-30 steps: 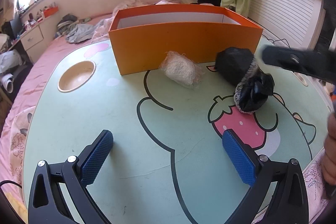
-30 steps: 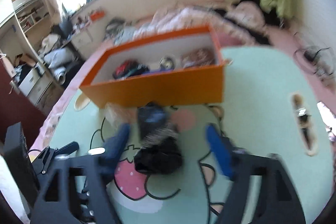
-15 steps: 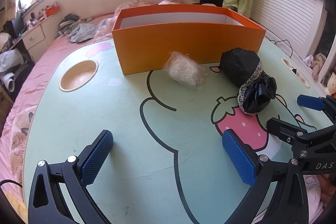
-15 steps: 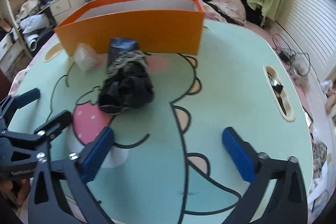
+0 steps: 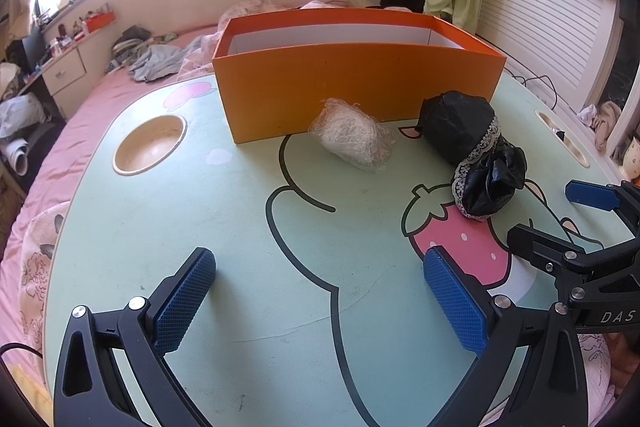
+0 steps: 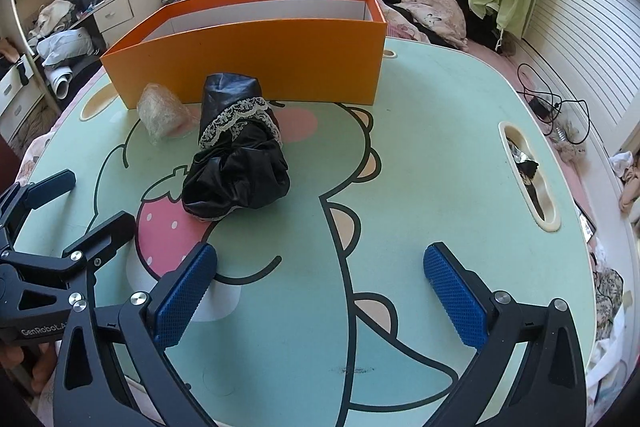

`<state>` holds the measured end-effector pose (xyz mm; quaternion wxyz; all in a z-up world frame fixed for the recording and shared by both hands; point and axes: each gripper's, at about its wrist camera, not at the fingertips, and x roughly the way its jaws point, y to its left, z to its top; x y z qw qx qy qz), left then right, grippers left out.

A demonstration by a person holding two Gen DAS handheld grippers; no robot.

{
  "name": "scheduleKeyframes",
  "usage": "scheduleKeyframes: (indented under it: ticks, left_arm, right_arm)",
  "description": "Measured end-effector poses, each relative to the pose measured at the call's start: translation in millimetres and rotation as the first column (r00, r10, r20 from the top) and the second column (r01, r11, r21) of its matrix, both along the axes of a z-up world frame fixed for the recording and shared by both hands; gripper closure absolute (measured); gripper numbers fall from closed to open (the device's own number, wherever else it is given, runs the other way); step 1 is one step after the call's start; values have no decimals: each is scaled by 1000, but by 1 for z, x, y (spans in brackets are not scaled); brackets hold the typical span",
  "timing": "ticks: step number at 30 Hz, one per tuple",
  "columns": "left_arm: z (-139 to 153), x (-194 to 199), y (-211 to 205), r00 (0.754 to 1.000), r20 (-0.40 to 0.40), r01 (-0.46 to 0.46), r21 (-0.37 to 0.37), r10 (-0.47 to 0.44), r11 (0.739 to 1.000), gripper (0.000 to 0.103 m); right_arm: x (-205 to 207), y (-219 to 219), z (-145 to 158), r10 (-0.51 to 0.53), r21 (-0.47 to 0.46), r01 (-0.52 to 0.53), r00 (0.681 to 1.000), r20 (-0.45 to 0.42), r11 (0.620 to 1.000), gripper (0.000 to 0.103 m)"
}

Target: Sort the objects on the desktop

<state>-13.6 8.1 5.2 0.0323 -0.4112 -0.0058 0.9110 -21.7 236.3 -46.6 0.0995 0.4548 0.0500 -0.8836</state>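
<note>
Nearest the left wrist camera, the left tongs (image 5: 320, 301) stand wide apart over the mint-green worktop (image 5: 248, 227) with nothing between the blue pads. The right tongs (image 6: 320, 293) are likewise spread to their widest, empty, above the cartoon print near the worktop's front edge. In the left view the right tongs come in from the right edge, just beside the left ones; in the right view the left tongs show at the left edge.

Further out, a black bundle (image 6: 236, 163) with a lace band lies on its side on the worktop, its lower end over the printed strawberry (image 5: 464, 247). Left of it sits a clear bag (image 5: 354, 141) of pale stuff, close in front of the box. Both lie loose, touched by neither tongs.

Behind them stands the orange box (image 5: 360, 87), open on top, white inside; its contents are hidden from both views. A round cup recess (image 5: 150, 145) is sunk into the worktop's left side, and a long slot (image 6: 528, 175) into its right. Beyond is a pink bed (image 5: 100, 99) strewn with clothes.
</note>
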Motion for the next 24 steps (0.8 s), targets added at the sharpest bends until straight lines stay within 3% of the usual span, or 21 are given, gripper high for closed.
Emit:
scheduleKeyframes:
  ticks: [24]
  left_arm:
    - [2,1,-7,1000,-13,-25,24,25,999,0]
  right_arm:
    - [-3,-12,2,20,-2,-20,1000,1,1000,0]
